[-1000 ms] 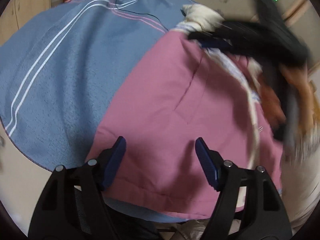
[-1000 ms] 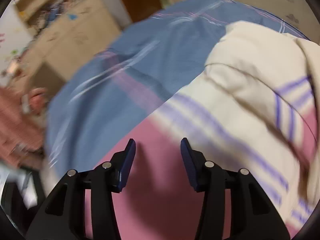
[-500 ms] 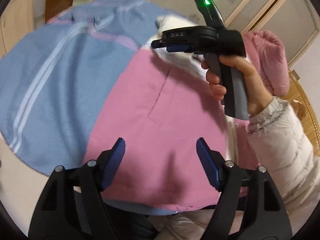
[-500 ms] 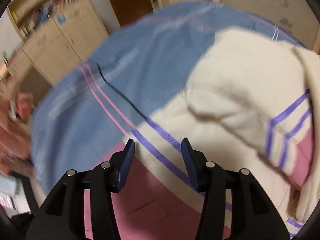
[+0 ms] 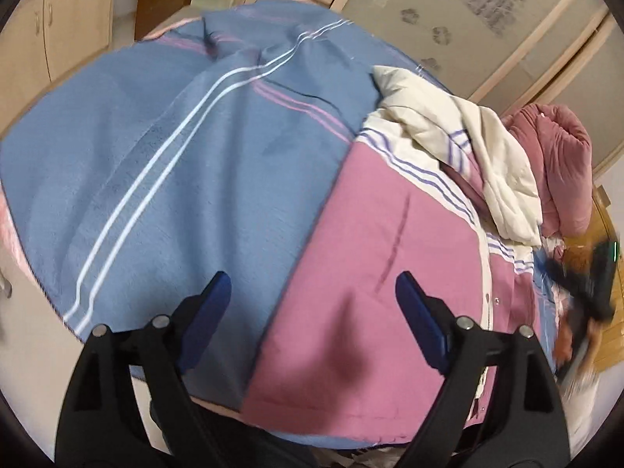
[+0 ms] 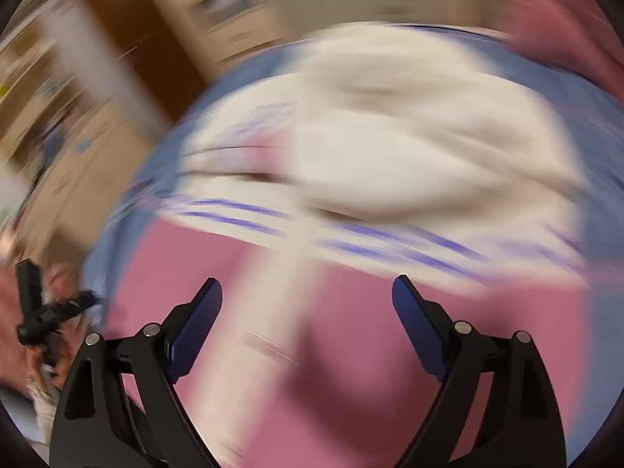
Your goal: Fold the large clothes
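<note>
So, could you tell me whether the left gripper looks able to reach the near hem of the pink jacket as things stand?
Probably yes. The left gripper is open and empty above the pink jacket, whose near hem lies uncovered on the blue blanket with nothing between.

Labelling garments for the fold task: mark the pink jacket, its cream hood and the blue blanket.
pink jacket (image 5: 374, 273): left wrist view, flat front panel.
cream hood (image 5: 503, 171): left wrist view, bunched quilted fabric.
blue blanket (image 5: 187, 163): left wrist view, area beside white stripes.
</note>
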A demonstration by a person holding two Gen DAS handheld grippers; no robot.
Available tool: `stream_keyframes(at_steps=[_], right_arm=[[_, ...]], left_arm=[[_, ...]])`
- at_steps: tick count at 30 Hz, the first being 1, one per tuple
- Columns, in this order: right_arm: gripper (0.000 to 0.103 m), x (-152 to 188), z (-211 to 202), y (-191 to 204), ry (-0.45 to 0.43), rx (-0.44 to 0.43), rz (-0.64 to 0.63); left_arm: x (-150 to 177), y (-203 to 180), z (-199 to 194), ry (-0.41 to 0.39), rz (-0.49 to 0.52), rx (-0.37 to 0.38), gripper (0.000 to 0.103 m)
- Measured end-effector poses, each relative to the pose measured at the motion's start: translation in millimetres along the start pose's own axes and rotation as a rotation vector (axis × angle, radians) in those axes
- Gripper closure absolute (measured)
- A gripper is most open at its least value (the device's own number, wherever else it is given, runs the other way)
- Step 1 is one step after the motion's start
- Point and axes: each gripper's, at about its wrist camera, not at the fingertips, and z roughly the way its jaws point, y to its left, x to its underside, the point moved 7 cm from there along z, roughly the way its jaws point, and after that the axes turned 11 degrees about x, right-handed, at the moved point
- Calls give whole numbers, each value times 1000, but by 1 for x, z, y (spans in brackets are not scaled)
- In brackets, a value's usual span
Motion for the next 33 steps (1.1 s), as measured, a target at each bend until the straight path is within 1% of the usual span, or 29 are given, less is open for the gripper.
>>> stream_keyframes(at_steps=[2, 3, 4, 5, 6, 7, 9, 10, 11, 12, 13, 14, 15, 17, 18, 19, 20, 23, 26, 28, 30, 31, 33], right_arm=[[14, 31, -27, -78, -6, 75, 153], [14, 47, -37, -106, -7, 106, 224], [14, 65, -50, -127, -11, 130, 280], [14, 80, -59, -135, -16, 139, 316], [14, 94, -68, -150, -26, 141, 354], [14, 104, -73, -155, -36, 142, 370], [14, 120, -81, -160, -52, 158, 372], [14, 124, -82, -159, -71, 167, 361], [14, 126, -85, -153, -94, 156, 345], [14, 128, -85, -140, -119, 108, 317], [14, 123, -81, -132, -121, 82, 297], [14, 126, -73, -125, -97, 72, 267], [14, 126, -60, -117, -51, 94, 240], [14, 139, -28, -112, 64, 189, 186], [14, 143, -20, -110, 70, 242, 151], [14, 144, -22, -107, 47, 261, 130], [14, 143, -27, -103, 33, 255, 122], [14, 142, -47, -107, -12, 169, 172], [14, 145, -60, -130, -30, 142, 276], [14, 154, -67, -142, -23, 117, 351], [14, 158, -67, -151, -18, 94, 399], [14, 161, -66, -152, -8, 95, 405], [14, 167, -61, -152, 26, 90, 403]], left_arm=[[6, 3, 2, 31, -4, -5, 16], [8, 6, 4, 46, -7, -23, 16], [11, 9, 3, 53, 1, -65, 16], [22, 7, 3, 52, 18, -100, 16], [27, 2, 3, 48, 64, -157, 16], [30, -4, 2, 46, 106, -202, 16], [39, -19, 6, 54, 208, -282, 16], [44, -27, 8, 56, 245, -301, 16], [47, -33, 9, 57, 266, -310, 16], [51, -40, 12, 60, 286, -313, 16], [53, -44, 14, 65, 296, -310, 16], [56, -50, 18, 75, 306, -300, 16], [59, -53, 22, 84, 311, -296, 16], [65, -53, 28, 103, 312, -300, 16], [67, -54, 30, 109, 311, -302, 16], [69, -54, 33, 113, 311, -305, 16], [73, -55, 33, 113, 316, -312, 16], [74, -53, 29, 115, 323, -312, 16], [74, -48, 25, 113, 319, -323, 16], [75, -43, 23, 118, 313, -327, 15], [76, -39, 24, 125, 312, -328, 15], [76, -37, 23, 126, 310, -329, 15], [73, -31, 18, 123, 284, -301, 15]])
